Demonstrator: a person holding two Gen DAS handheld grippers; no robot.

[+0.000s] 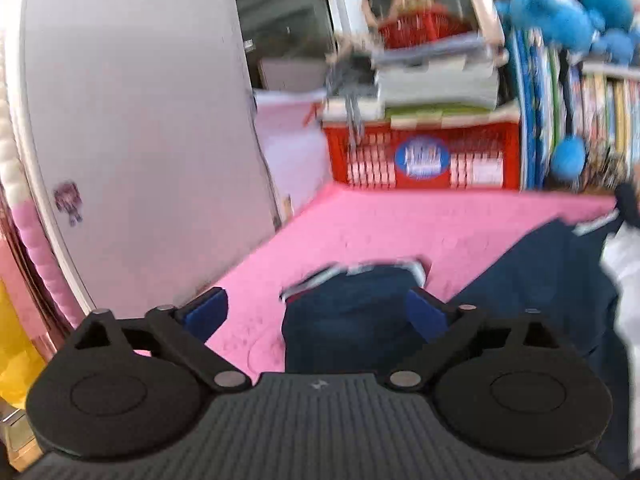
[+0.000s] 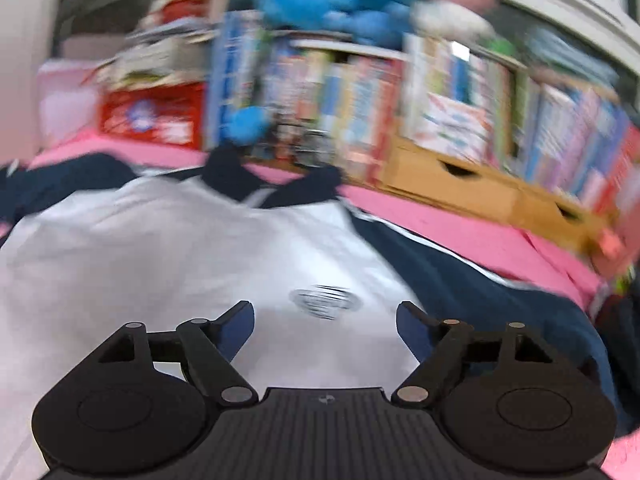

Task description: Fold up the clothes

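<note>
A pink mat covers the surface under both cameras, and on it lies a jacket with a white body, navy sleeves and a navy collar. From the right wrist the jacket fills the lower frame from nine o'clock round to four o'clock, with its collar at twelve o'clock and one navy sleeve running toward three o'clock. From the left wrist the other navy sleeve lies dead centre, its striped cuff pointing to twelve o'clock. A white door stands at ten o'clock in that view. A red crate sits at one o'clock beyond the mat, rows of books fill the shelves behind, and a blue plush toy perches at two o'clock. The left gripper has its blue-padded fingers spread wide over the sleeve, pressing on nothing. The right gripper also stands wide apart above the white chest, just below a small dark logo, gripping nothing.
</note>
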